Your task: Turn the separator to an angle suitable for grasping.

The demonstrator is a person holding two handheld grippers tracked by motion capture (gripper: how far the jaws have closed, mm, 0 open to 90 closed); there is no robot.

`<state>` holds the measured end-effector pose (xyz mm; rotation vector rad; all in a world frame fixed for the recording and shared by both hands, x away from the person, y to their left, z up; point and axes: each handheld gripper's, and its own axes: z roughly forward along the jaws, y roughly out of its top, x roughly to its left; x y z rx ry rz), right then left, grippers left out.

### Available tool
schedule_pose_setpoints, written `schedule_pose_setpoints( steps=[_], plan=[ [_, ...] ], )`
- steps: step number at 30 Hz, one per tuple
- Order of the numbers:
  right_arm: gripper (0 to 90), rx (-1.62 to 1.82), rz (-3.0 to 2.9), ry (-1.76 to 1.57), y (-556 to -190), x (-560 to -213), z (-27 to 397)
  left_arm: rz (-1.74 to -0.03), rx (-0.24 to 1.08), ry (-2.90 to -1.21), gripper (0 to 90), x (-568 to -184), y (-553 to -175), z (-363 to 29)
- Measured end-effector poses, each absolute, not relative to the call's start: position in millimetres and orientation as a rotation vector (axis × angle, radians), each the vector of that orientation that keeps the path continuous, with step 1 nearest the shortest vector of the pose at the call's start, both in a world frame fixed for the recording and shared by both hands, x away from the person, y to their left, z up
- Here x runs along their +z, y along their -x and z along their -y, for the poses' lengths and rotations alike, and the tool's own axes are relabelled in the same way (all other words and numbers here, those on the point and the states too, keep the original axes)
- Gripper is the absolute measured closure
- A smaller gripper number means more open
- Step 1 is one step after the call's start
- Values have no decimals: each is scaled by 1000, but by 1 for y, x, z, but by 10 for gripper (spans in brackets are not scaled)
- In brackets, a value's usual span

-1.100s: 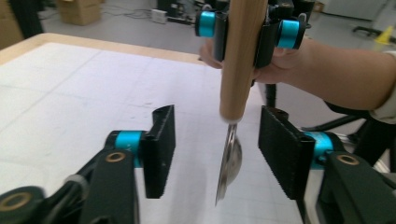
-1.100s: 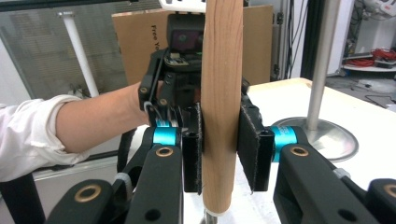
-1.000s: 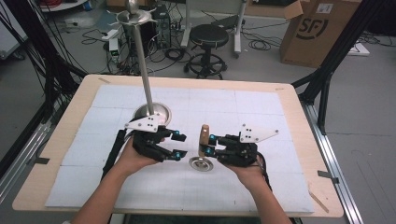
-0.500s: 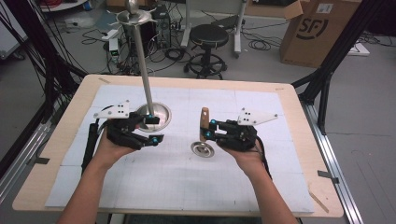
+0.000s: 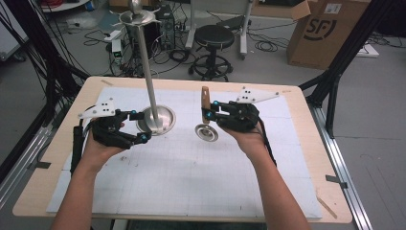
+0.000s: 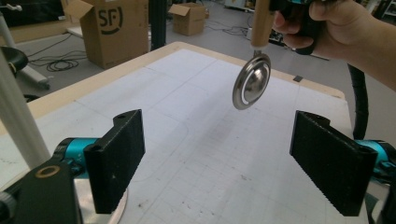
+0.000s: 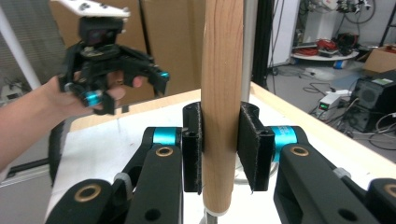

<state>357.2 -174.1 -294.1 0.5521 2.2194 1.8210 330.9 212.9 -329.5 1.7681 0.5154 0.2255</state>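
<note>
Clamping the wooden handle [image 7: 221, 107] of a ladle between its pads, the right hand-held gripper [image 5: 207, 113] is holding it upright above the bench [image 5: 287, 158]. In the right gripper view the handle is standing straight between both pads, touching each, with its lower end just below them where a metal neck begins. The ladle's round metal bowl [image 5: 206, 132] is hanging right under that hand-held gripper, off the bench surface. In the left gripper view the bowl [image 6: 251, 87] is showing up ahead of and above the left jaws, tilted on edge, with the handle [image 6: 261, 23] going up into the right hand [image 6: 336, 28].

The left hand-held gripper [image 5: 139, 127] is sitting wide, its jaws having just been opening, with nothing between the pads; in its own view only the white gridded mat [image 6: 196, 140] is lying between them. It is hovering low over the bench, well apart from the right hand-held gripper and the ladle. Just beside its jaws a metal stand is rising: round base [image 5: 165, 115] on the mat and a tall thin pole [image 5: 147, 72] going up. The left fingertips are near the base, not touching the pole as far as the high view tells. In the right gripper view the left hand-held gripper [image 7: 128, 81] is showing off to the upper left of the handle, jaws spread.
</note>
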Motion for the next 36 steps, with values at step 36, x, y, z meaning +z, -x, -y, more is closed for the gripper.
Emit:
schedule_pose_setpoints(
  steps=[36],
  plan=[
    [724, 1710, -2151, -583, -436, -207, 123, -506, 261, -1743, 166, -320, -322, -232]
  ],
)
